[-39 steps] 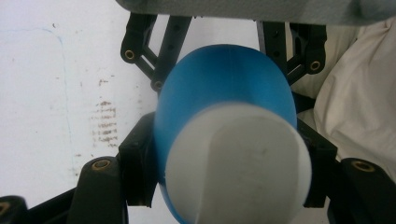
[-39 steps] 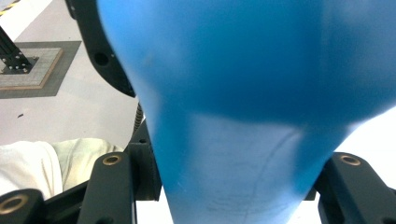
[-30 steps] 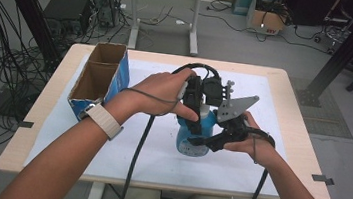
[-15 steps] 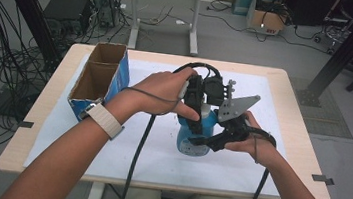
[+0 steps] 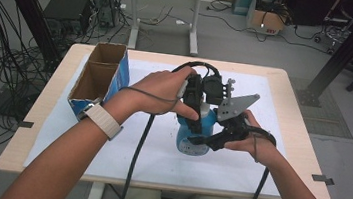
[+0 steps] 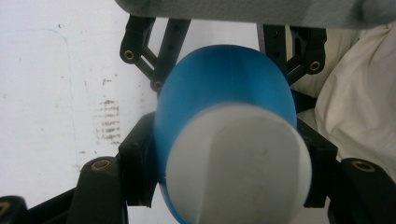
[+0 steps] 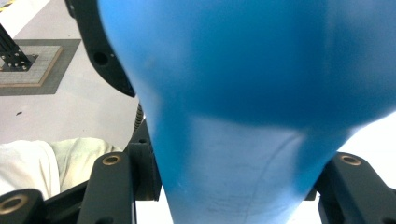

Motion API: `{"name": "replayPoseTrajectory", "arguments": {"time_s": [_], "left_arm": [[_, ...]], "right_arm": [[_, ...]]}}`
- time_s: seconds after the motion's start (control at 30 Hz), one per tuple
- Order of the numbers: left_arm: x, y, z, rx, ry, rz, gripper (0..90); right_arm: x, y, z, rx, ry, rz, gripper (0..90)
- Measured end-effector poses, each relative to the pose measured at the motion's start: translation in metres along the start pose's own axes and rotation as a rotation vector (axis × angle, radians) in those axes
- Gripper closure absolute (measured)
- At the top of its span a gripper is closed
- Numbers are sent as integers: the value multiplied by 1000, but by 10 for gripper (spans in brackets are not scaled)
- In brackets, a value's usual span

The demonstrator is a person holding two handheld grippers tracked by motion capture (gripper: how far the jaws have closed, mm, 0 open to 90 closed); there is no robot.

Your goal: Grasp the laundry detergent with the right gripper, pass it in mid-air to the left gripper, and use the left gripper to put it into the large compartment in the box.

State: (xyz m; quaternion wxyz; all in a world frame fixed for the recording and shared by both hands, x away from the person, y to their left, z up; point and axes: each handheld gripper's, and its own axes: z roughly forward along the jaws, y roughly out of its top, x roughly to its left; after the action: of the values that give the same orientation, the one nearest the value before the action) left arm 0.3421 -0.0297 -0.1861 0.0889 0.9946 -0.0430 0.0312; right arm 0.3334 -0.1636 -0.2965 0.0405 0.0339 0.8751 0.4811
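over the middle of the table, a blue bottle is gripped from both sides.

the left gripper is closed around the bottle's upper end, just below the white cap, with its jaws pressed against the blue neck on either side. the right gripper is clamped on the bottle's body lower down, its jaws tight against the blue plastic. the bottle is held above the white sheet, tilted, with an open cardboard box seen well off to the left.
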Motion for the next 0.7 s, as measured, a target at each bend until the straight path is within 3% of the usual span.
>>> {"name": "replayPoseTrajectory", "arguments": {"time_s": [0.27,0.33,0.4,0.63,0.7], "left_arm": [[0,-2,0,-2,-3,-7,376],[-2,-2,1,-20,-2,-37,376],[0,-3,0,-2,-3,-8,376],[-2,-4,1,-19,-2,-37,376],[0,-4,-1,1,-3,-8,376]], "right_arm": [[0,1,1,2,4,-2,429],[0,1,2,2,5,-2,429],[0,1,2,4,5,-3,429],[0,2,2,5,-3,1,428],[0,2,3,2,2,-5,429]]}}
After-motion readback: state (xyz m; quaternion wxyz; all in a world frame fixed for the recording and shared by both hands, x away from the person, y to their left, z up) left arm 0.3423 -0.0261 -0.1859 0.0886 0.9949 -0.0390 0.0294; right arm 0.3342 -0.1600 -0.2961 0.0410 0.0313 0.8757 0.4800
